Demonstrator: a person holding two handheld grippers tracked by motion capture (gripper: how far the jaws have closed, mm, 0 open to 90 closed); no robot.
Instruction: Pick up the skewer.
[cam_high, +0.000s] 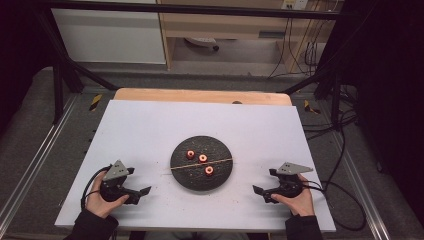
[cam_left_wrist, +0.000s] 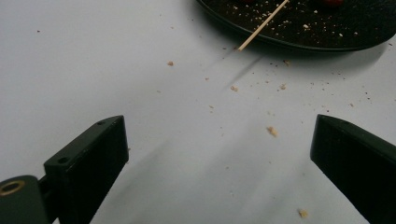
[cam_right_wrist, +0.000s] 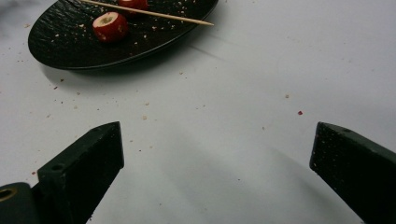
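Note:
A black round plate (cam_high: 187, 175) sits mid-table with three red ring-shaped fruit pieces (cam_high: 203, 158) on it. Across the plate lies a thin wooden skewer (cam_high: 220, 161), both ends overhanging the rim. My left gripper (cam_high: 140, 181) rests left of the plate, held in a hand, open with nothing between its jaws. The right gripper (cam_high: 264, 181) rests right of the plate, also open and empty. The left gripper view has its jaws (cam_left_wrist: 218, 122) wide apart over the white surface, with the skewer tip (cam_left_wrist: 264, 23) and plate rim (cam_left_wrist: 280, 42) ahead. From the right gripper (cam_right_wrist: 217, 127), a red piece (cam_right_wrist: 109, 25) and the skewer (cam_right_wrist: 154, 14) lie ahead on the plate (cam_right_wrist: 70, 42).
A white board (cam_high: 150, 125) covers the wooden table (cam_high: 200, 95); crumbs (cam_left_wrist: 272, 131) are scattered near the plate. Black cables (cam_high: 345, 150) trail off the right side. Dark frame posts stand at the far corners.

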